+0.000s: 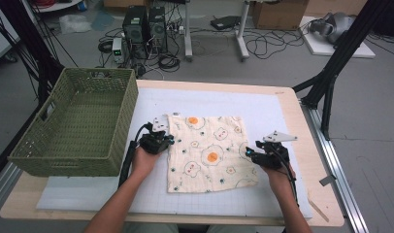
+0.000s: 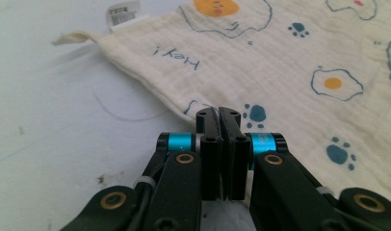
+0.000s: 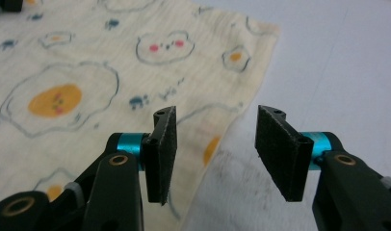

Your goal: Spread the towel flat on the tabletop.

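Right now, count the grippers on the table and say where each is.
2. The left gripper is at the cloth's left edge, jaws shut; the right gripper at its right edge, jaws apart.

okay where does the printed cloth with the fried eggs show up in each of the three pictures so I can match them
High view: the cloth lies flat at the table's middle, between the two hand-held grippers.
Left gripper view: it fills the upper right, its left edge running down to the shut jaws.
Right gripper view: it covers the left and top, its edge passing between the open jaws.
Shared landmark: the large fried egg print, partly cut off at the top of the left gripper view.
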A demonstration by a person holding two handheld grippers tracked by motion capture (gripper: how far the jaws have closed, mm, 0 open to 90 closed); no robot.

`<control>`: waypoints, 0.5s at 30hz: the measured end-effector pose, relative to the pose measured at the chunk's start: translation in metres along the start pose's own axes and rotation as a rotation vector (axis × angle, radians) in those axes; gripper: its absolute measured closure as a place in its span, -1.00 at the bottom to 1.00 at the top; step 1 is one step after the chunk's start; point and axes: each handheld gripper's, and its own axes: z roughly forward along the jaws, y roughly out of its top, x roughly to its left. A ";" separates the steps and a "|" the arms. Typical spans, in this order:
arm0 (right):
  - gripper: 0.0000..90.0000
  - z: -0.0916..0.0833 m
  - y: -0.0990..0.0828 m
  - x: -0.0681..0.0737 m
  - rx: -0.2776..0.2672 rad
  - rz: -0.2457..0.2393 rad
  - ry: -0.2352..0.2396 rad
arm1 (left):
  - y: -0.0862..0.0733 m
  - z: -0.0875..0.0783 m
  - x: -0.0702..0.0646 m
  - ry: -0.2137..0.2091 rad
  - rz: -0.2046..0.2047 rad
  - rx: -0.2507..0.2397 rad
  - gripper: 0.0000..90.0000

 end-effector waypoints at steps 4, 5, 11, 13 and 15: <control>0.11 -0.001 -0.009 0.005 0.030 -0.009 0.021 | -0.004 -0.007 0.024 0.062 -0.107 -0.018 0.95; 0.11 -0.001 -0.009 0.007 0.033 -0.008 0.028 | -0.005 -0.008 0.028 0.070 -0.127 -0.025 0.94; 0.15 0.001 -0.009 0.021 0.032 -0.028 0.075 | -0.008 -0.010 0.035 0.042 -0.182 -0.048 0.55; 0.26 0.006 -0.011 0.023 0.049 -0.036 0.082 | -0.007 -0.012 0.033 0.038 -0.178 -0.055 0.31; 0.46 0.010 -0.013 0.022 0.068 -0.021 0.098 | -0.006 -0.015 0.030 0.030 -0.171 -0.073 0.17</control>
